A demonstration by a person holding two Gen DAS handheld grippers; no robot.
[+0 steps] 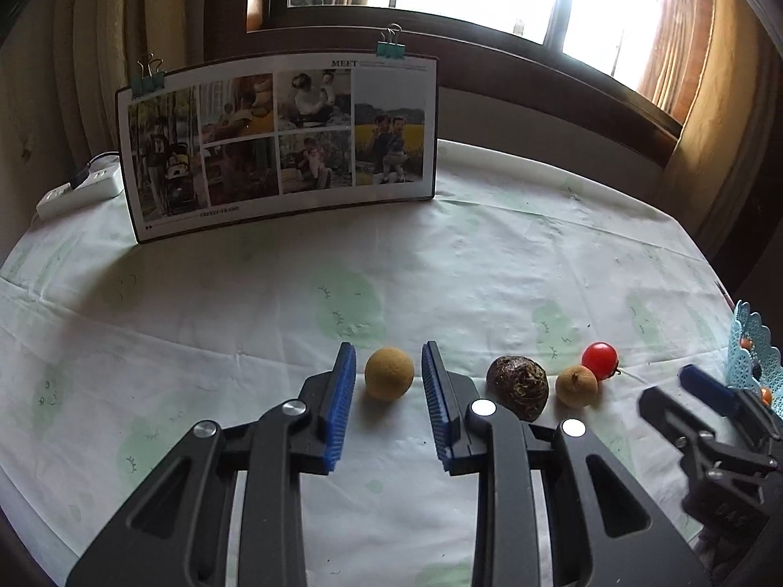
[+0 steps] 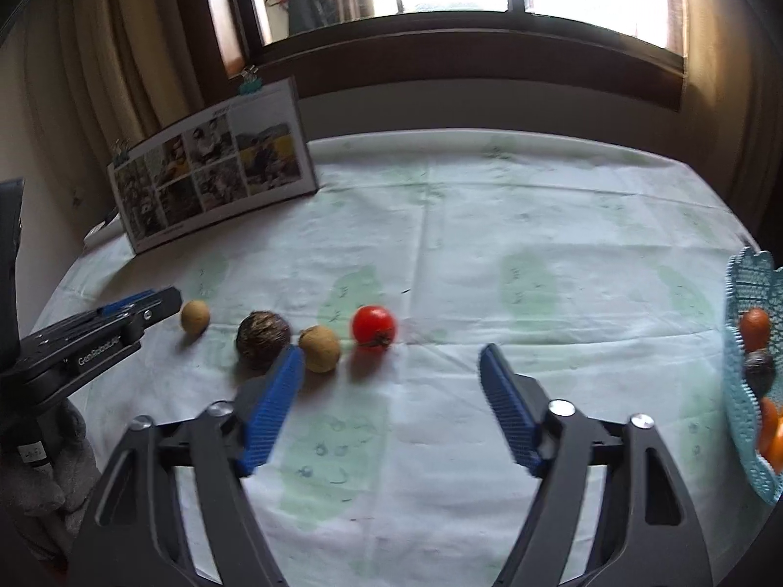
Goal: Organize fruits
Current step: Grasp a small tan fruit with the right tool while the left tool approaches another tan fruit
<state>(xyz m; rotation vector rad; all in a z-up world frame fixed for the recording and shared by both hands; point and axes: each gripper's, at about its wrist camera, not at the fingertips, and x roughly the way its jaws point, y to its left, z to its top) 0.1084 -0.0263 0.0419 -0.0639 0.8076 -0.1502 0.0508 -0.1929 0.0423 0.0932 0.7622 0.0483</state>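
Note:
A row of fruits lies on the tablecloth: a tan round fruit (image 1: 389,373) (image 2: 195,315), a dark brown wrinkled fruit (image 1: 518,386) (image 2: 262,339), a second tan fruit (image 1: 576,386) (image 2: 320,348) and a red tomato (image 1: 599,359) (image 2: 373,325). My left gripper (image 1: 389,376) is open with the first tan fruit between its blue pads, not touching. My right gripper (image 2: 389,381) is open and empty, just in front of the tomato and second tan fruit. A blue lace basket (image 2: 748,381) (image 1: 751,357) at the right holds several fruits.
A photo board (image 1: 279,146) (image 2: 215,166) with binder clips stands at the back left. A white power strip (image 1: 78,191) lies beside it. The window wall runs behind the table. The table edge curves close on the right by the basket.

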